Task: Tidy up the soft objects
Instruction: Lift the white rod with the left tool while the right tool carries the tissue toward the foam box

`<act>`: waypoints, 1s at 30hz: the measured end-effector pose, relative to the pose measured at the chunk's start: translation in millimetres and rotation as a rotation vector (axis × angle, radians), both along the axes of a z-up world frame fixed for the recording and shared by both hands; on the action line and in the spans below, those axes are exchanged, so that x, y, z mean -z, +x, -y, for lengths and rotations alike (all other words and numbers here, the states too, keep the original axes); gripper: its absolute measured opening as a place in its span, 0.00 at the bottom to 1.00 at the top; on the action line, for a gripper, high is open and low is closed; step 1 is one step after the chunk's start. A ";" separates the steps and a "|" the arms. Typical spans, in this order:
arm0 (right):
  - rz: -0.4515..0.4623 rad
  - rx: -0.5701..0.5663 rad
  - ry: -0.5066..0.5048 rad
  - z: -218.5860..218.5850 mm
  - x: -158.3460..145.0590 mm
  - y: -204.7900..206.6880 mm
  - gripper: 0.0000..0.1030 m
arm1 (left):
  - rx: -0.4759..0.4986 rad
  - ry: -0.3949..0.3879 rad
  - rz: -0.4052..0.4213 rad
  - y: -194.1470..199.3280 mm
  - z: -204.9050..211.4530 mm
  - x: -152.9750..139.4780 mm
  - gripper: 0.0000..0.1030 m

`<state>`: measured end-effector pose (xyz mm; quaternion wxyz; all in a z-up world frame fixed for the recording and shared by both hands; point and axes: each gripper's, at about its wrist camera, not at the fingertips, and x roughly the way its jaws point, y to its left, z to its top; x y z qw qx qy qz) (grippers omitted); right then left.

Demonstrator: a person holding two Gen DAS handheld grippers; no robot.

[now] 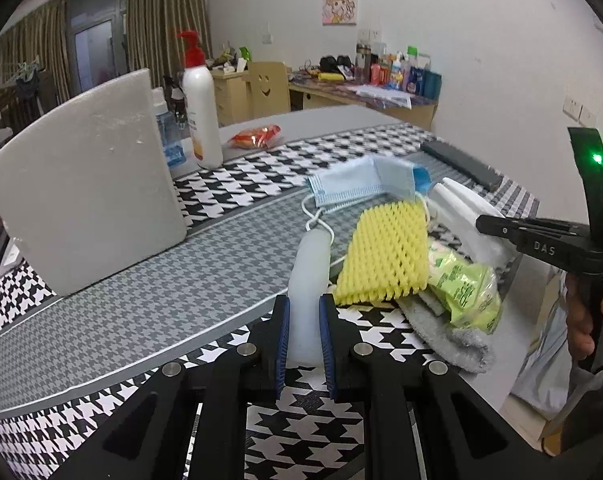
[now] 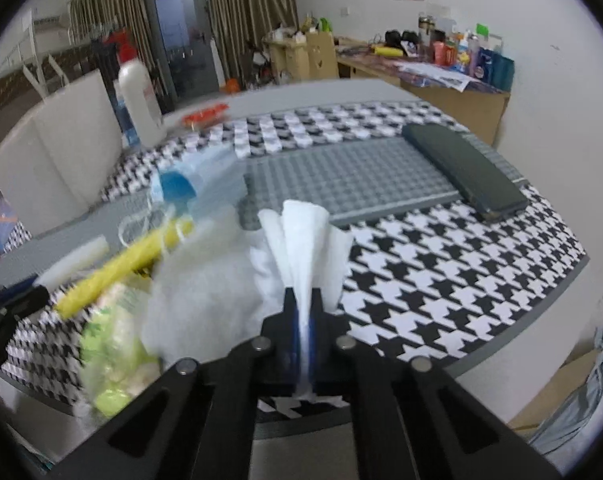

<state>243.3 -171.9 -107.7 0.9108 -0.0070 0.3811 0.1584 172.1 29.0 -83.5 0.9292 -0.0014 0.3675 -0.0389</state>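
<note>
My left gripper [image 1: 304, 312] is shut on a white foam stick [image 1: 307, 276] that points away over the table. Beside it lie a yellow foam net [image 1: 385, 256], a blue face mask [image 1: 357, 186], a green packet [image 1: 465, 288] and a grey cloth [image 1: 449, 332]. My right gripper [image 2: 304, 300] is shut on a white tissue [image 2: 305, 236] that fans out above the fingers. It also shows in the left wrist view [image 1: 485, 226], holding the tissue [image 1: 461, 204]. The pile shows blurred in the right wrist view: yellow net [image 2: 113, 268], mask [image 2: 197, 176], green packet [image 2: 113, 360].
A white foam box [image 1: 85, 200] stands at the left. A white pump bottle [image 1: 199, 108] and a red snack packet [image 1: 255, 136] are behind it. A dark flat case [image 2: 465, 168] lies at the right on the houndstooth tablecloth [image 2: 441, 264]. A cluttered desk [image 1: 381, 92] stands by the wall.
</note>
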 end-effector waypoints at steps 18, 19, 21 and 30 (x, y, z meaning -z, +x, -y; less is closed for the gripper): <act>0.198 -0.120 0.144 -18.2 -63.1 -44.4 0.06 | -0.059 -0.059 0.202 -52.3 -21.3 -52.5 0.16; 0.204 -0.124 0.144 -20.2 -64.8 -45.9 0.06 | -0.062 -0.057 0.211 -54.9 -21.8 -54.6 0.16; 0.220 -0.134 0.147 -22.1 -68.5 -48.9 0.06 | -0.073 -0.054 0.223 -58.0 -23.2 -58.5 0.16; 0.270 -0.175 0.158 -35.3 -83.9 -55.0 0.06 | -0.151 -0.048 0.224 -61.5 -36.4 -70.6 0.16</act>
